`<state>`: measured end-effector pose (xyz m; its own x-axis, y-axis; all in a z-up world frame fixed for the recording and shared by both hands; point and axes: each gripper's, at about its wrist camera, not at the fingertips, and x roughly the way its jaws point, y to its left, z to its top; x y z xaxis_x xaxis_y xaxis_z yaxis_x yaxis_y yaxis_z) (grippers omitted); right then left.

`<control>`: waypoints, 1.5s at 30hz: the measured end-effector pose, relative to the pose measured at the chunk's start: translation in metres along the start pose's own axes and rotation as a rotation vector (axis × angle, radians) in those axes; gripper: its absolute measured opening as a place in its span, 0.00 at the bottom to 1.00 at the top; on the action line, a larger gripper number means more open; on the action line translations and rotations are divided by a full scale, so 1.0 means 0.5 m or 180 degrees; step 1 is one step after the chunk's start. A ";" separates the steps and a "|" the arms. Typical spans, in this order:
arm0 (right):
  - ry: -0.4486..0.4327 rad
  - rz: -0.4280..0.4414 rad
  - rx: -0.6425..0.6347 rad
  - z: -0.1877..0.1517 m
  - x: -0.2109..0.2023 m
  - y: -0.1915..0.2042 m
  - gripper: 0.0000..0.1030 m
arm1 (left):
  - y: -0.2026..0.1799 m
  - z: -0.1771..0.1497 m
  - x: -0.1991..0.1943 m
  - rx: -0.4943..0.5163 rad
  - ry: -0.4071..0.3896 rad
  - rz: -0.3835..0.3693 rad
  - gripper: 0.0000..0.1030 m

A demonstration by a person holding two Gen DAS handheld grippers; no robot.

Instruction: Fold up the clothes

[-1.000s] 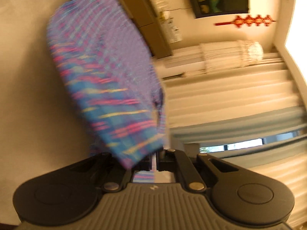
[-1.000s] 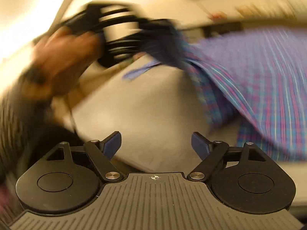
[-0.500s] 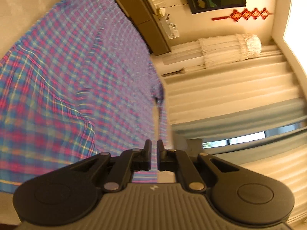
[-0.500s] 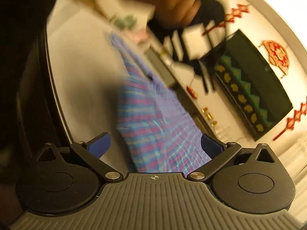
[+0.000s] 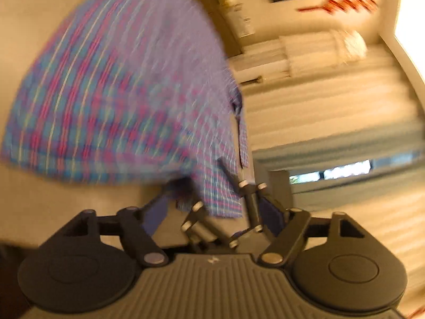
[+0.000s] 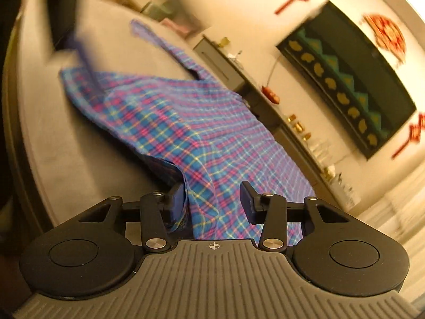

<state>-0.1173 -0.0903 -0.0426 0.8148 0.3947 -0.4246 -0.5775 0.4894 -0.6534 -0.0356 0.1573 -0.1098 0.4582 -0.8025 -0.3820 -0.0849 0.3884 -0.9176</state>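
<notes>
1. Shirt (image 6: 191, 133) — a blue, pink and yellow plaid one — lies spread across the pale table (image 6: 66, 159); in the right wrist view it runs from the upper left of the frame down to the lower middle, with one narrow strip, a sleeve or a placket by the look of it, trailing off toward the upper left.

2. Right gripper (image 6: 212, 202) stands with its fingers well apart; the near edge of the shirt rises as a small ridge between them, lying against the left finger (image 6: 176, 199) and clear of the other; nothing is pinched.

3. Left gripper (image 5: 212, 210), low in the middle of the left wrist view, also has its fingers spread wide; a corner of the shirt (image 5: 119, 93) hangs down in front of them at the lower middle, while the bulk fills the upper left; the picture is smeared by motion, and the cloth seems loose rather than held, though I cannot be sure.

4. Step in hand, as I judge it: taking hold of the near edge with the right gripper — the cloth already sits in its gap.

5. Next move calls for closing those fingers squarely on the ridge so that the hem is caught rather than one loose layer; whether this opens a fold or straightens one already made, the pictures do not settle.
</notes>
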 end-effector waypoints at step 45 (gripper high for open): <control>0.0635 0.0695 0.1976 -0.217 -0.072 -0.378 0.56 | -0.130 0.053 0.061 0.1084 -0.0433 0.0952 0.28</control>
<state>-0.0320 -0.2815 0.0279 0.6358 0.4133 -0.6519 -0.6028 0.7934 -0.0849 0.0076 0.1196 -0.0591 0.5715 -0.5750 -0.5854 0.0537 0.7381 -0.6725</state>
